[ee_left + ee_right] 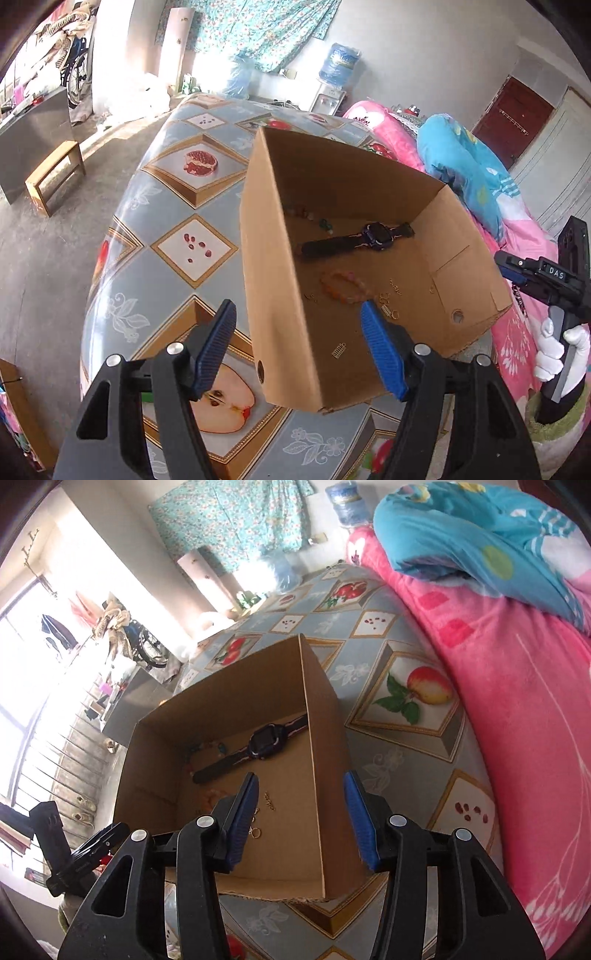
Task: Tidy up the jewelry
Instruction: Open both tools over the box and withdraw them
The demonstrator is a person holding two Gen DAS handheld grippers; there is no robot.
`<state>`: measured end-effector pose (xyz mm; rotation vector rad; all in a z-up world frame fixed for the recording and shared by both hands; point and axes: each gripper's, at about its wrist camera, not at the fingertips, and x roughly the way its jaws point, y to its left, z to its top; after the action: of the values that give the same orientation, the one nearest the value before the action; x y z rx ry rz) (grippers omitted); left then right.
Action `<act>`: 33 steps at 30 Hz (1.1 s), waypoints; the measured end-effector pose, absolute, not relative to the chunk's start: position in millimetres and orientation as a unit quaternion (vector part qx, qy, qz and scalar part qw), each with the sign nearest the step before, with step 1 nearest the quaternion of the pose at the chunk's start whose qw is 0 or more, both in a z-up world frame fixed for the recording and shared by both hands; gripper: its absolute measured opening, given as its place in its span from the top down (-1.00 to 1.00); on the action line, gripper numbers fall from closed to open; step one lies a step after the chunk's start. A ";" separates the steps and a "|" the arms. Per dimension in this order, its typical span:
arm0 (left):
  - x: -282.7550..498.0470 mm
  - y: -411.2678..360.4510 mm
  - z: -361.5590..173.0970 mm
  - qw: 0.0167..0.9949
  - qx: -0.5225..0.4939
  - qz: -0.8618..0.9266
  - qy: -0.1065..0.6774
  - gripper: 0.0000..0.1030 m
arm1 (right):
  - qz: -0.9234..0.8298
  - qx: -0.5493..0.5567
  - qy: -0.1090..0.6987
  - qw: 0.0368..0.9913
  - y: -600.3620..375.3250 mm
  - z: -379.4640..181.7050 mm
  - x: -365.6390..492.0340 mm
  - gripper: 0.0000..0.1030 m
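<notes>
An open cardboard box (267,295) (321,720) stands on a table with a fruit-patterned cloth (166,206) (388,768). On the box's floor lie a dark purple watch (369,238) (262,744), an orange bead bracelet (343,288), a string of coloured beads (306,214) and small gold pieces (391,306) (269,801). My left gripper (298,308) is open and straddles the box's left wall without touching it. My right gripper (301,777) (546,280), in a white-gloved hand (554,354), is open astride the right wall. Neither holds anything.
A pink blanket (517,701) (517,332) with a blue quilt (461,528) presses against the table's right side. The table's left edge drops to a concrete floor where a wooden stool (55,177) stands. A water dispenser (338,66) is by the far wall.
</notes>
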<state>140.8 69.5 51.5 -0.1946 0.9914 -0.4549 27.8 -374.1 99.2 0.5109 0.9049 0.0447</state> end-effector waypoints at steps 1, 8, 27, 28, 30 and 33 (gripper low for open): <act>140.3 67.6 49.5 0.845 -0.104 -0.225 0.474 -0.31 | 0.023 0.251 0.436 0.864 -374.3 91.0 28.8 0.08; 133.1 47.5 49.5 0.847 -0.100 -0.223 0.473 -0.42 | 0.047 0.290 0.462 0.837 -365.4 69.8 23.1 0.13; 90.2 47.5 56.6 0.864 -0.072 -0.194 0.460 -0.44 | 0.033 0.284 0.443 0.850 -349.4 71.4 -25.9 0.12; 87.1 48.5 56.1 0.863 -0.075 -0.194 0.460 -0.44 | 0.032 0.285 0.443 0.850 -349.3 70.4 -29.0 0.12; 81.8 49.6 54.3 0.862 -0.080 -0.194 0.461 -0.44 | 0.030 0.286 0.443 0.849 -348.4 67.2 -32.9 0.12; 76.3 48.7 49.9 0.861 -0.079 -0.191 0.464 -0.44 | 0.029 0.287 0.444 0.848 -348.9 62.8 -37.5 0.12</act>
<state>76.3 48.7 49.9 -0.1649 0.9744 -0.4003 -37.5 -348.9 62.8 0.6059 0.9350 0.0608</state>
